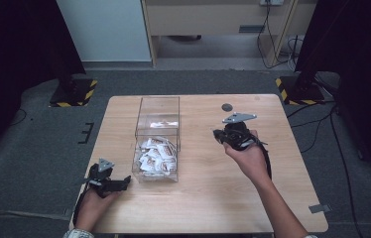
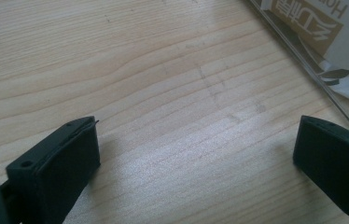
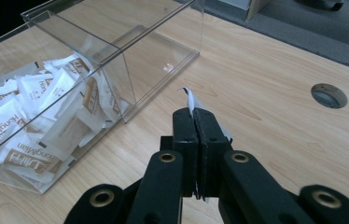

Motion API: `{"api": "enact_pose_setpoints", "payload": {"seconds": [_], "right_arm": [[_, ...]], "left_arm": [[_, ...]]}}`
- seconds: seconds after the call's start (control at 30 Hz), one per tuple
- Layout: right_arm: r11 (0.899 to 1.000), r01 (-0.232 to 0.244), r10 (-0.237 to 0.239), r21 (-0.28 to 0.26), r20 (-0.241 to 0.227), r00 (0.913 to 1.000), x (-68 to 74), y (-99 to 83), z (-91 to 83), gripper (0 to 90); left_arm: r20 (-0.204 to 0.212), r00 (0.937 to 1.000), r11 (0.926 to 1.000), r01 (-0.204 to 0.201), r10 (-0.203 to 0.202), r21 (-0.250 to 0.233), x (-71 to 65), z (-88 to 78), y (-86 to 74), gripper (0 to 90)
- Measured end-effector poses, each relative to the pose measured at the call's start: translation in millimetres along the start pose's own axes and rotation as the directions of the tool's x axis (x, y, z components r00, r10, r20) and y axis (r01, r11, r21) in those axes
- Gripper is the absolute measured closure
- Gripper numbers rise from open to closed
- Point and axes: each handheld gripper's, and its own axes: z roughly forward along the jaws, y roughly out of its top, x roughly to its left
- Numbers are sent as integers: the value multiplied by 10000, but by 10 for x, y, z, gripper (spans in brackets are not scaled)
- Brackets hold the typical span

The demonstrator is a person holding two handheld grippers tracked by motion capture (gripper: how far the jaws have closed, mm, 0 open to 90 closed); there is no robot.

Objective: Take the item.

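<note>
Right gripper [image 3: 196,116]: jaws pressed together on a thin white paper sachet [image 3: 190,99]; just its top corner and a sliver of edge stick out past the pads, the rest is hidden between them, print unreadable. It sits right of the clear rectangular plastic box [image 3: 116,56], apart from the box wall, over bare light wooden surface [image 3: 266,121].

Left gripper [image 2: 196,149]: jaws wide apart, nothing between them, low over the surface just beside the box's near-left corner; the box wall is cut off at the frame's top right.

Box stands about mid-surface; its near half holds a heap of white-and-brown sachets [image 1: 156,156], the far half looks nearly bare, though glare on the plastic blurs that part. Lower sachets in the heap are hidden by upper ones.

Small round dark grommet [image 1: 227,106] lies beyond the right gripper, right of the box's far end. Open room right of the box and in front of it, out to the surface edges.
</note>
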Motion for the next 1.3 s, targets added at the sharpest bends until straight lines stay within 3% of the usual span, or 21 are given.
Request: {"api": "enact_pose_setpoints", "payload": {"seconds": [0.43, 0.63, 1.03, 1.3], "right_arm": [[9994, -350, 350, 8, 435, 9984, -282, -126, 62, 886], [9982, -472, 446, 380, 654, 9969, -384, -216, 185, 885], [9897, -1056, 973, 966, 876, 9914, -516, -457, 482, 885], [9844, -1008, 864, 1444, 1028, 9909, -475, -553, 621, 882]], "left_arm": [[-4, 10000, 10000, 2, -2, -2, 0, 0, 0, 0], [-5, 10000, 10000, 2, -2, -2, 0, 0, 0, 0], [-6, 10000, 10000, 2, -2, -4, 0, 0, 0, 0], [-6, 10000, 10000, 2, -2, -3, 0, 0, 0, 0]]}}
